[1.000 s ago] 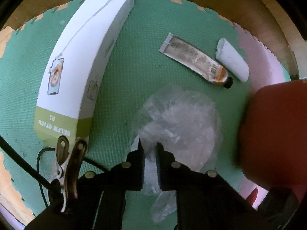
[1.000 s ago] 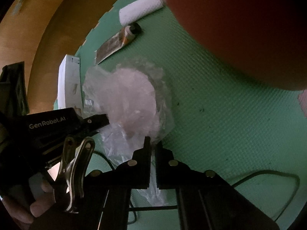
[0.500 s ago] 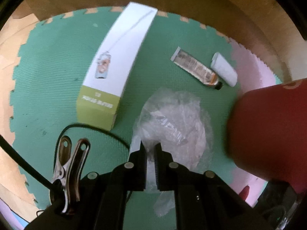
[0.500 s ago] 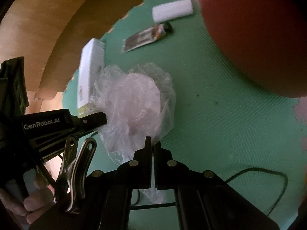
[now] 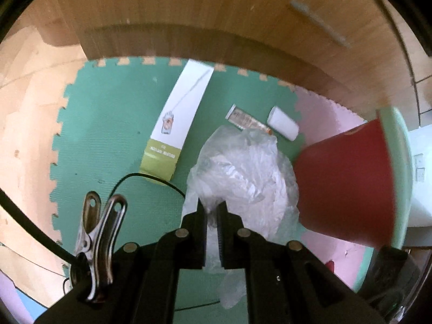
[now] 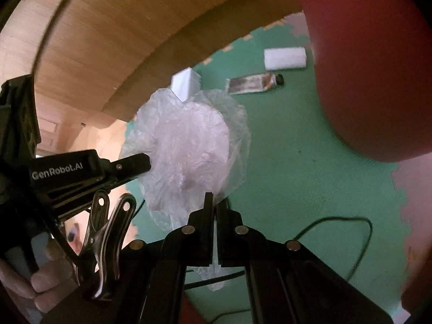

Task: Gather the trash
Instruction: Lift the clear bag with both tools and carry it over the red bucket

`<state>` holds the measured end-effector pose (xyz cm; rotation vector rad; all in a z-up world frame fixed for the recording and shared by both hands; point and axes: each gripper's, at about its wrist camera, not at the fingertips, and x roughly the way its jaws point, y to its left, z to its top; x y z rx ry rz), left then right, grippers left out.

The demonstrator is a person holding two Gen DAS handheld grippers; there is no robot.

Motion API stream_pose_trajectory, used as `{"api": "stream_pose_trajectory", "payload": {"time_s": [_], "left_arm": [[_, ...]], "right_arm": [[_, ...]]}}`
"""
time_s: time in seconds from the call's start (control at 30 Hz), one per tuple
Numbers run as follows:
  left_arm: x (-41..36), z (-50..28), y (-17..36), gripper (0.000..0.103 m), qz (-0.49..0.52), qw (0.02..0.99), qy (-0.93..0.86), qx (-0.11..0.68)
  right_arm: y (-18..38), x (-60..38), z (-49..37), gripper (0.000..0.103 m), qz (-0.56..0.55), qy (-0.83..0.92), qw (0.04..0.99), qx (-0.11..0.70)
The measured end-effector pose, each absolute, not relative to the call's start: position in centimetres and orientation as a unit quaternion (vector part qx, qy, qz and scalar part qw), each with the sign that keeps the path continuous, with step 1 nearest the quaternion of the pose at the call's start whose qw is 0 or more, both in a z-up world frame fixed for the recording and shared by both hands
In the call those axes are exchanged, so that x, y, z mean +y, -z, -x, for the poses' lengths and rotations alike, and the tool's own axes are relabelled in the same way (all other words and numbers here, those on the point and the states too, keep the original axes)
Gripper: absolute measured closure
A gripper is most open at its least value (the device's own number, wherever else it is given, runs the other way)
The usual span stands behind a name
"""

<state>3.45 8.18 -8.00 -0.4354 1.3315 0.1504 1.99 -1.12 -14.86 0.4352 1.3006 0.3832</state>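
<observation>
Holding: you've got the clear plastic bag [image 5: 243, 178] pinched from both sides, hanging above the green foam mat [image 5: 108, 124].
Left gripper [image 5: 212, 210]: your fingers are clamped on the bag's near edge; film bunches between them and a tail of it trails down below.
Writing, left: "GenRobot.AI" reads in white on the left gripper's body in the right wrist view, its tip [image 6: 147, 162] buried in the bag's left side.
Selfie stick box [image 5: 179, 118]: long white carton with a green end, flat on the mat, long axis running from near left up toward the wooden cabinet [image 5: 216, 27]; the end label is upside down, reading roughly "SELFIE STICK".
Bag: a crumpled, roundish bundle, no clear long axis, ballooning ahead of your fingertips.
Right gripper [image 6: 214, 205]: your fingers are squeezed on a thin strip of the bag's lower edge.
Tube [image 5: 248, 120]: flattened, lying on the mat past the bag, cap end toward the right; print too small to read.
White roll [image 5: 283, 122]: just beside the tube's cap.
Red bin [image 5: 348, 186]: close on the bag's right.
</observation>
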Motion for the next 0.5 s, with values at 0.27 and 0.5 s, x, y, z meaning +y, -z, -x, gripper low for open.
{"api": "stream_pose_trajectory", "payload": {"time_s": [0.27,0.5], "left_arm": [[7.3,-1.7,1.1,0.097,0.193,0.794,-0.058,0.574],[5.1,-0.9,-3.7,0.097,0.182,0.814,-0.041,0.550]], "right_arm": [[8.6,-1.3,-0.9,0.101,-0.178,-0.199,0.784,0.561],[4.0,-3.0,-0.1,0.101,-0.169,-0.209,0.798,0.540]]}}
